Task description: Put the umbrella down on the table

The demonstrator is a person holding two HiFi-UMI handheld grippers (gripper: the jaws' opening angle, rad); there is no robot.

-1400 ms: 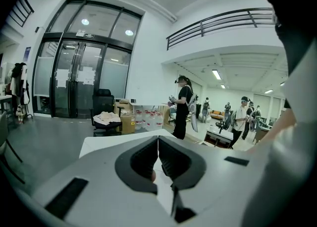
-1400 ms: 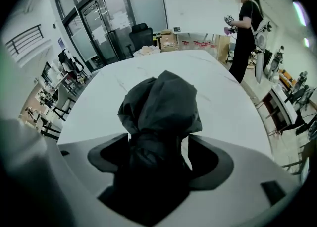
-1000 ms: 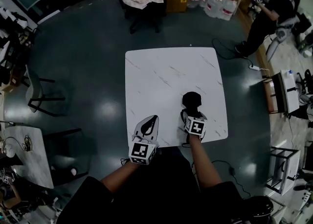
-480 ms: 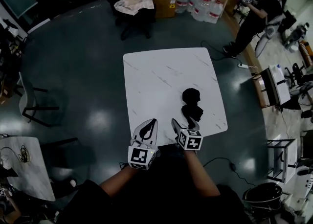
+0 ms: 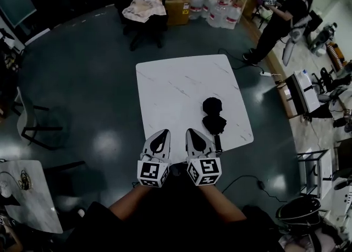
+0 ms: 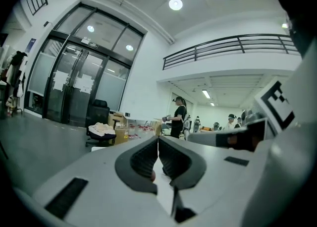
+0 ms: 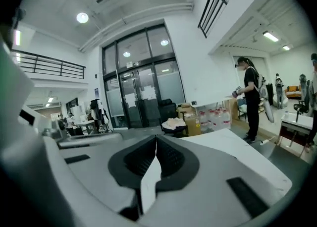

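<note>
A folded black umbrella (image 5: 213, 119) lies on the white marble table (image 5: 176, 91), near its right front part. My left gripper (image 5: 161, 135) and my right gripper (image 5: 193, 133) hover side by side over the table's front edge, both raised and apart from the umbrella. Each one is shut with nothing between its jaws. In the left gripper view the left gripper (image 6: 158, 140) has its tips together, and the right gripper's body shows at the right. In the right gripper view the right gripper (image 7: 156, 140) is likewise closed, with the table (image 7: 233, 144) stretching beyond.
A chair with a cloth (image 5: 144, 10) stands beyond the table, with cardboard boxes (image 5: 177, 3) and water jugs (image 5: 220, 10) behind. A person (image 5: 280, 20) stands at the back right. A power strip and cable (image 5: 264, 73) lie on the floor. A second marble table (image 5: 27, 196) is at left.
My right gripper let go of the umbrella, shut, and pulled back and up to the table's front edge beside the left one. The left gripper rose slightly. The umbrella stays on the table.
</note>
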